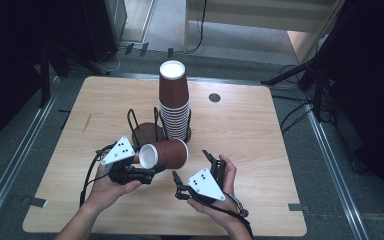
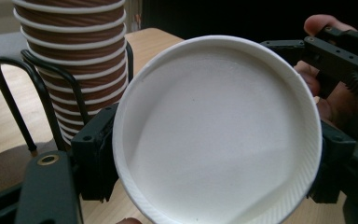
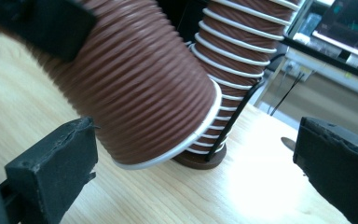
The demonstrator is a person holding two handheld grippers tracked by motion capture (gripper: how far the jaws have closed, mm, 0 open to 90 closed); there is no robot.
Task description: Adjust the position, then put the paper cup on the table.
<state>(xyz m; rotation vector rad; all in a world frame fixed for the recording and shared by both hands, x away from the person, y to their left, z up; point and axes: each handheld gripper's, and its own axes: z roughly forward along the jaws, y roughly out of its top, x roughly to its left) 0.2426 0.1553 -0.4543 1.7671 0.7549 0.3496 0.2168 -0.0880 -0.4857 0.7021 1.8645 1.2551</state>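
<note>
Wooden surface (image 1: 240, 125) under you, dark floor all around it with cables and stand legs at the edges.

Nearest to you, your right tongs (image 1: 192, 172) sit in your right hand (image 1: 220, 192) with the jaws spread wide, nothing between them. From the right gripper view you're looking across the gap at the brown side of the cup, so it's close but not touching those jaws.

Just left of that, your left hand (image 1: 107, 187) has the left tongs (image 1: 147, 175) clamped on a single cup (image 1: 165, 154). It's lying on its side, lifted off the surface, white mouth facing back toward you and to the left. In the left gripper view the rim (image 2: 216, 133) sits squeezed between the two black jaws.

Behind the cup stands a black wire rack (image 1: 147, 127) on a dark round base. A tall stack (image 1: 175, 102) of upside-down brown cups stands in its right part, white bottom on top. Farther back there's a small dark disc (image 1: 214, 97) set in the surface.
</note>
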